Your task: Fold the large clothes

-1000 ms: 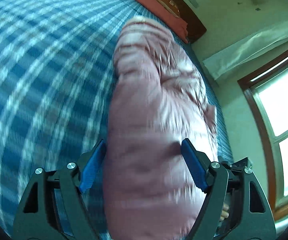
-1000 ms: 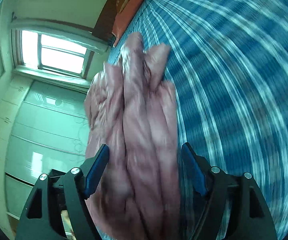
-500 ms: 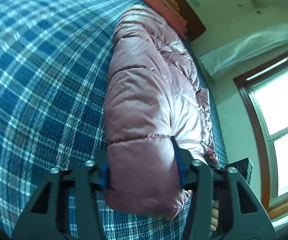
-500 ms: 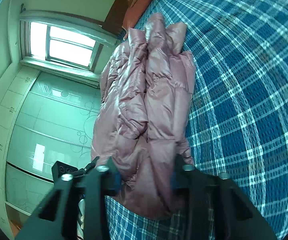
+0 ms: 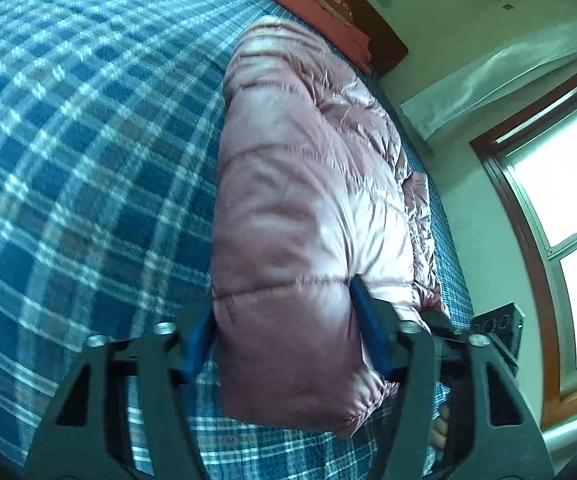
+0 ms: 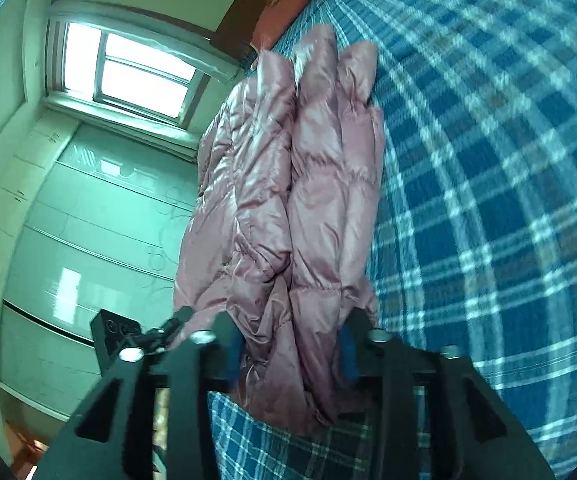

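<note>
Running lengthwise from both tools toward the headboard (image 5: 372, 28), the jacket (image 5: 308, 200) lies on the bed (image 5: 68, 140); left tool (image 5: 284, 336) and right tool (image 6: 290, 344) each pinch its near end.

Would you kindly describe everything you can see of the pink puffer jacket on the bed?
The pink puffer jacket is shiny, quilted in stitched padded sections, and folded into a long, thick bundle lying on the blue plaid bedspread, stretching toward the red pillow. Its near end is clamped by both tongs: the left tongs squeeze a smooth folded edge, the right tongs grip bunched, wrinkled layers.
</note>
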A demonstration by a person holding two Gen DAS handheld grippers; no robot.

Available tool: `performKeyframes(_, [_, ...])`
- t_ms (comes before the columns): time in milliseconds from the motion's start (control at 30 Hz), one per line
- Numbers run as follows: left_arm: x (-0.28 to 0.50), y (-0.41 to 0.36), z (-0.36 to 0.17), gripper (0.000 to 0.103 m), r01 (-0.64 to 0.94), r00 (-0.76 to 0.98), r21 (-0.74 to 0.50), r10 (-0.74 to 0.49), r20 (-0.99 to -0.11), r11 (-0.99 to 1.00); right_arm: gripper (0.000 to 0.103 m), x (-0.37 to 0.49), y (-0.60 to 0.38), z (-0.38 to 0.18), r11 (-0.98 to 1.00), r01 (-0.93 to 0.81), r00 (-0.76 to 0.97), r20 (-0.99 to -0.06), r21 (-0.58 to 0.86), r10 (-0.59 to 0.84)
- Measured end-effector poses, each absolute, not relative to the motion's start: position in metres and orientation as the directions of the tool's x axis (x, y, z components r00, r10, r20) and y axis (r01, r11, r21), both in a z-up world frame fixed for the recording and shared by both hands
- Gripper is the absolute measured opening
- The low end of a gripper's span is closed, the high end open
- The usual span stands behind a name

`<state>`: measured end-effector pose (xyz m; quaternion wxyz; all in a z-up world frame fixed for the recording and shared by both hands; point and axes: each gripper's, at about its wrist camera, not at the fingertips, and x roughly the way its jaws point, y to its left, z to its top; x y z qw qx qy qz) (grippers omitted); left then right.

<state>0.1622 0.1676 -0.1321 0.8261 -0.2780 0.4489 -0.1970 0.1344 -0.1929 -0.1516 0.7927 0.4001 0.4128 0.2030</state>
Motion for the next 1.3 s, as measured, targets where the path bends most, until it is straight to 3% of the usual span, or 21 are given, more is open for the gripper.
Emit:
performKeyframes(33, [0.165,0.173,-0.129,0.072,0.084,0.534,-0.63,-0.569,-0.626,0.772,0.066,0.137,-0.197,-0.146,0.606,0.006,0.594,-0.49,0.796,0.638])
performKeyframes(267, [0.215,0.182,-0.127,0.073,0.063,0.533,-0.622,-0.554,-0.64,0.78,0.07,0.191,-0.203,-0.128,0.6,0.036,0.64,-0.479,0.799,0.601])
performKeyframes(300, [0.219,0.18,-0.127,0.067,0.066,0.532,-0.615,-0.549,-0.645,0.786,0.07,0.194,-0.204,-0.13,0.599,0.038,0.641,-0.479,0.8,0.6])
performKeyframes(367, [0.227,0.172,-0.128,0.053,0.081,0.527,-0.587,-0.534,-0.661,0.806,0.057,0.21,-0.203,-0.137,0.609,0.067,0.624,-0.51,0.791,0.593])
performKeyframes(400, [0.23,0.167,-0.129,0.049,0.08,0.522,-0.564,-0.516,-0.679,0.822,0.037,0.209,-0.207,-0.148,0.616,0.085,0.611,-0.529,0.783,0.589])
performKeyframes(533, [0.229,0.155,-0.129,0.044,0.098,0.531,-0.507,-0.476,-0.701,0.856,0.028,0.219,-0.215,-0.176,0.589,0.126,0.598,-0.535,0.798,0.597])
performKeyframes(767, [0.226,0.152,-0.124,0.05,0.09,0.543,-0.464,-0.434,-0.719,0.881,0.031,0.209,-0.22,-0.182,0.573,0.121,0.618,-0.513,0.811,0.595])
performKeyframes(900, [0.216,0.148,-0.116,0.061,0.072,0.568,-0.424,-0.387,-0.726,0.903,0.04,0.189,-0.223,-0.179,0.571,0.125,0.633,-0.509,0.811,0.584])
performKeyframes(1033, [0.203,0.146,-0.111,0.064,0.056,0.59,-0.395,-0.35,-0.728,0.917,0.052,0.165,-0.221,-0.176,0.568,0.112,0.639,-0.497,0.816,0.588])
performKeyframes(1300, [0.178,0.15,-0.115,0.065,0.035,0.576,-0.412,-0.355,-0.737,0.911,0.052,0.137,-0.216,-0.187,0.559,0.143,0.627,-0.512,0.817,0.587])
